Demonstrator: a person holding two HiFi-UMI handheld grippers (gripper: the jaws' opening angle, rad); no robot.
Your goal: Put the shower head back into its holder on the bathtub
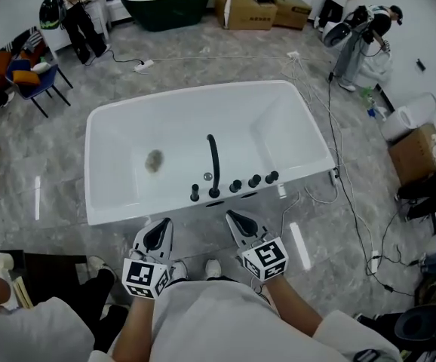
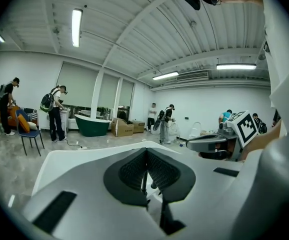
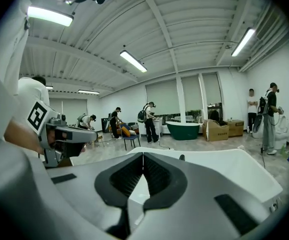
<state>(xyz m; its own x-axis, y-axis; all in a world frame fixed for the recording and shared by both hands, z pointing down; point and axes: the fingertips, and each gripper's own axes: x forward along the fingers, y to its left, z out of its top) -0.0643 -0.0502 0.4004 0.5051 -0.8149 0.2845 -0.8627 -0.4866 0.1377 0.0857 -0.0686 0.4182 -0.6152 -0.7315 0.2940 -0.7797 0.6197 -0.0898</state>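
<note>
A white bathtub point(image 1: 112, 127) fills the middle of the head view. On its near rim sits a row of black knobs point(image 1: 254, 180), and a slim black shower head point(image 1: 213, 164) reaches from the fittings out over the basin. My left gripper point(image 1: 156, 236) and right gripper point(image 1: 242, 223) hover side by side just short of that rim, apart from the fittings. Both point towards the tub. In the left gripper view the left gripper point(image 2: 145, 151) has its pads together with nothing held. The right gripper point(image 3: 143, 155) is likewise shut and empty in its own view, with the tub point(image 3: 224, 169) ahead.
A dark green tub point(image 1: 165, 2) and cardboard boxes point(image 1: 244, 6) stand at the back. A blue chair point(image 1: 29, 78) is far left and another box point(image 1: 418, 153) at the right. Cables point(image 1: 331, 127) trail over the floor right of the tub. Several people stand around the room.
</note>
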